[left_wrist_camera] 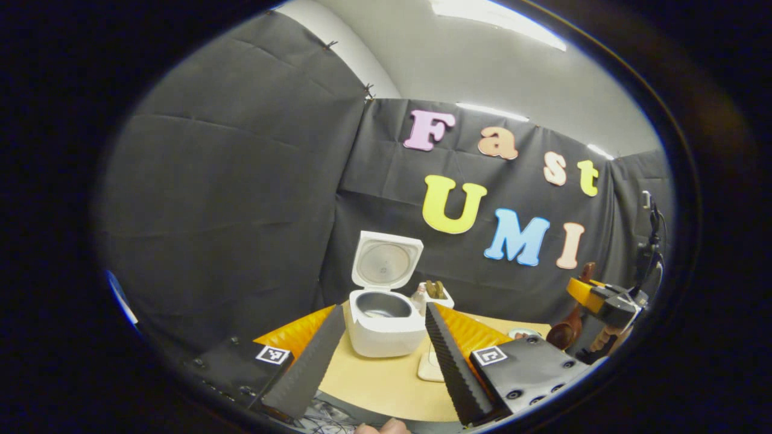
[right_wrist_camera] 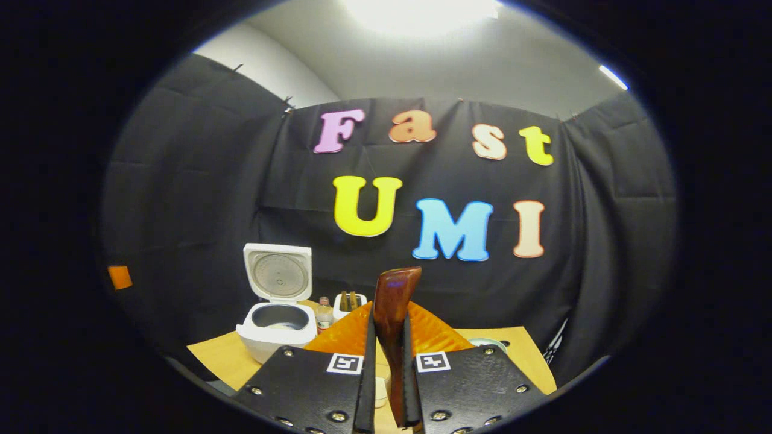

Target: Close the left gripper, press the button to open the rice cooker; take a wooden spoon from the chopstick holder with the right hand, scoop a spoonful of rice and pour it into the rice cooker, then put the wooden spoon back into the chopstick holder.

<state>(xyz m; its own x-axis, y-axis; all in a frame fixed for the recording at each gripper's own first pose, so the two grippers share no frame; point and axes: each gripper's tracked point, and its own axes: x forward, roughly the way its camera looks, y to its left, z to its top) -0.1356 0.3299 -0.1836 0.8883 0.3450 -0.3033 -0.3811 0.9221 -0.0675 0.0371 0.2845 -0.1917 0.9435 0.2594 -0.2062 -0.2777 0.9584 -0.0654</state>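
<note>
The white rice cooker [left_wrist_camera: 386, 328] stands on the wooden table with its lid [left_wrist_camera: 386, 262] swung up and its pot bare. My left gripper [left_wrist_camera: 380, 361] hovers in front of it, open and holding nothing. Behind the cooker is the white chopstick holder [left_wrist_camera: 435, 295] with brown utensils in it. At the right edge of the left gripper view, my right gripper [left_wrist_camera: 606, 301] holds the wooden spoon [left_wrist_camera: 567, 330] bowl down. In the right gripper view, my right gripper [right_wrist_camera: 389, 340] is shut on the wooden spoon [right_wrist_camera: 395, 295], whose handle rises between the fingers. The rice cooker [right_wrist_camera: 277, 328] is far left, the chopstick holder [right_wrist_camera: 351, 301] beside it.
A small bottle [right_wrist_camera: 324, 313] stands between cooker and holder. A bowl [right_wrist_camera: 490, 343] sits on the table [right_wrist_camera: 525, 355] to the right, half hidden by my gripper. A flat white object [left_wrist_camera: 429, 364] lies in front of the cooker. Black cloth walls close in the booth.
</note>
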